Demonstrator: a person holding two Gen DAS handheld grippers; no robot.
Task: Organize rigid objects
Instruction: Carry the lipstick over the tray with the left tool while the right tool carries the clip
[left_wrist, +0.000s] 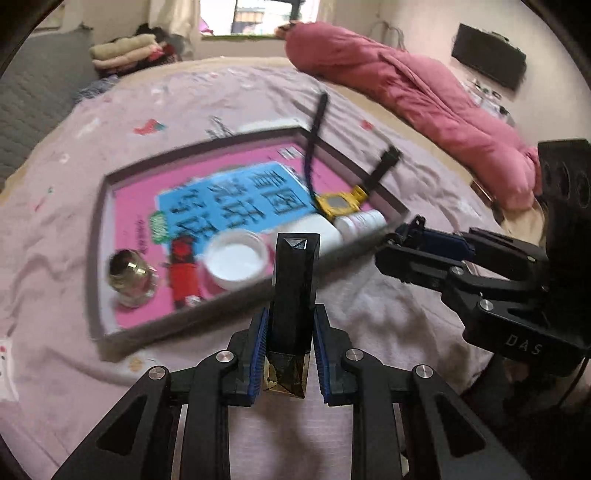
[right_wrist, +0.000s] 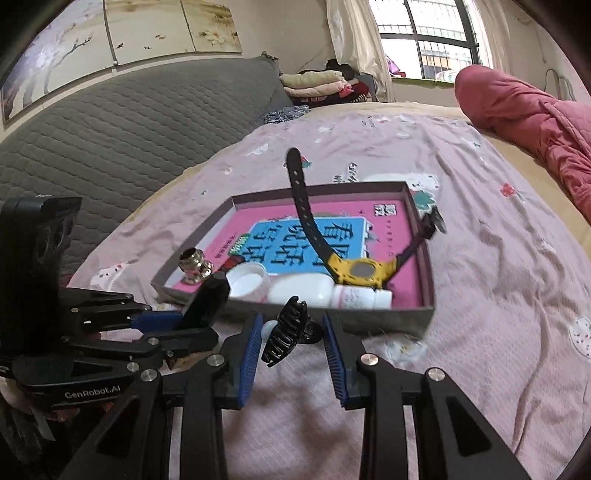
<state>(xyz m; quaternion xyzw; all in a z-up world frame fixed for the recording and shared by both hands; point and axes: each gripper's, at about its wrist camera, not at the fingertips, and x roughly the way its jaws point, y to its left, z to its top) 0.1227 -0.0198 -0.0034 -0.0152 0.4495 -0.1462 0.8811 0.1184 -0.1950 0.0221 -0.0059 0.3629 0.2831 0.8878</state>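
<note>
My left gripper is shut on a black faceted bar with a gold base, which stands up between the blue pads, just short of the tray's near wall. The right wrist view shows that bar tilted in the left gripper. My right gripper is shut on a black hair claw clip, above the bedsheet in front of the tray. The grey tray holds a pink book, a brass fitting, a white lid, a white bottle and a yellow watch with a black strap.
The tray lies on a pink-sheeted bed. A red item lies inside it beside the lid. A rolled pink quilt runs along the right. A grey padded headboard and folded clothes are at the back.
</note>
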